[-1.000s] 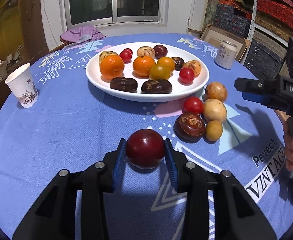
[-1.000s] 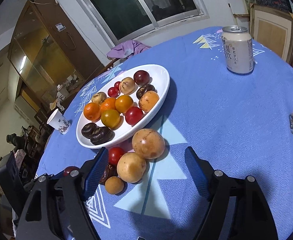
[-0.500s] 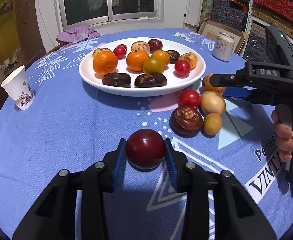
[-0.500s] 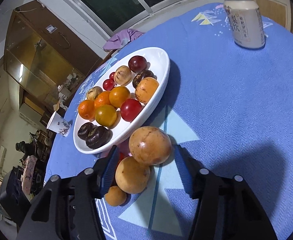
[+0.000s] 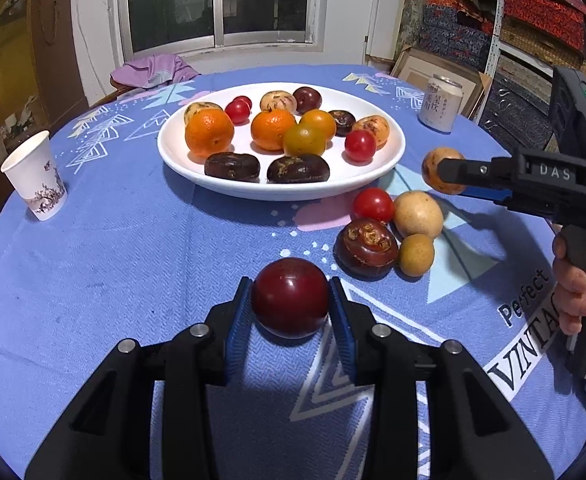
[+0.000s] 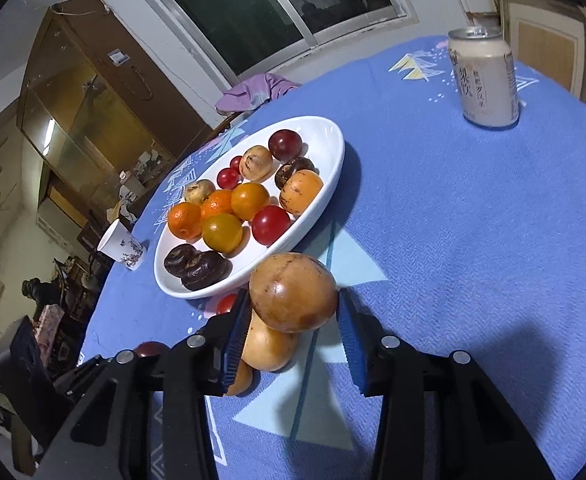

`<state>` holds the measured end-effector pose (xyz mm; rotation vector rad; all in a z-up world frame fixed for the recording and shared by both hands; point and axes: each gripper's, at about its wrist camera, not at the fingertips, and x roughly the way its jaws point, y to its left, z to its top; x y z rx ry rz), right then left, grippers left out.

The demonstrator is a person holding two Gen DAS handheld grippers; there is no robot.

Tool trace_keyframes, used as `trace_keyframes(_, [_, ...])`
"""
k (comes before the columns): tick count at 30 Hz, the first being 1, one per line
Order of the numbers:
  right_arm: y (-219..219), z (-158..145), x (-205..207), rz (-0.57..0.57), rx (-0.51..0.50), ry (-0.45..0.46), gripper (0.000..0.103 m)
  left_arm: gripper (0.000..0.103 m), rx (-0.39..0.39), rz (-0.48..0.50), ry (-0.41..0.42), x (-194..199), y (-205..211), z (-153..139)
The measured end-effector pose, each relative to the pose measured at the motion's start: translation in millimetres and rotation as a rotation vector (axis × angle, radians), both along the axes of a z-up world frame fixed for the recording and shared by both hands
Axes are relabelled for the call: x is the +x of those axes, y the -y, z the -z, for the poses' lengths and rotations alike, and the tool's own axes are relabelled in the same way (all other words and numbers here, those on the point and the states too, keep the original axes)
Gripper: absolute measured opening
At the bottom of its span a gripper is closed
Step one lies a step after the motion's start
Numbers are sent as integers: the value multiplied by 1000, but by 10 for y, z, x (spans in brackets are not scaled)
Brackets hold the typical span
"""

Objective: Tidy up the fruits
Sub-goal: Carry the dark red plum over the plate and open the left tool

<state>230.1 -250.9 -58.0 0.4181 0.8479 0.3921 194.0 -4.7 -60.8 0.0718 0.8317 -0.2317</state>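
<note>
My left gripper (image 5: 289, 312) is shut on a dark red plum (image 5: 289, 297), low over the blue tablecloth. My right gripper (image 6: 293, 320) is shut on a brown-yellow round fruit (image 6: 293, 292), lifted above the cloth; it also shows in the left wrist view (image 5: 433, 170), right of the plate. A white plate (image 5: 389, 160) (image 6: 333, 148) holds oranges, red tomatoes, dark chestnuts and other fruits. Loose fruits lie by its near right rim: a red tomato (image 5: 373, 205), a pale round fruit (image 5: 418, 214), a dark brown fruit (image 5: 367, 247) and a small yellow fruit (image 5: 416, 255).
A paper cup (image 5: 35, 176) stands at the table's left. A drink can (image 5: 440, 103) (image 6: 485, 80) stands at the back right. A purple cloth (image 5: 153, 72) lies at the far edge. Shelves with boxes stand at the right.
My right gripper has shut on the brown-yellow fruit and lifted it off the cloth. My left gripper still holds the plum and has moved slightly nearer the plate.
</note>
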Motion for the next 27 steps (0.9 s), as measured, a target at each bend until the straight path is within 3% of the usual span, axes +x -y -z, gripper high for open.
trace_keyframes(3, [-1,-67,-45,10,-12,31,44,38,-10,-10,36,-15,-8,-117])
trace_keyframes(6, [-3,-263,-139,17,-22,117,44,38,-21,-22,85,48,-17,-345])
trace_keyframes(9, [-6,-503,-157,32,-40,191,44,38,-43,-36,115,230,-27,-592])
trace_keyframes(13, [-106,-756,81,17,-66,207,44,37,-65,-64,132,603,-23,-795])
trace_keyframes(18, [-329,-799,583,6,-78,178,44,37,-102,-94,56,1078,-18,-612])
trace_keyframes(22, [-502,-614,967,13,-126,123,44,37,-56,-82,19,1236,40,-370])
trace_keyframes(27, [-620,-385,1335,43,-197,66,44,40,-54,-72,3,1310,14,-203])
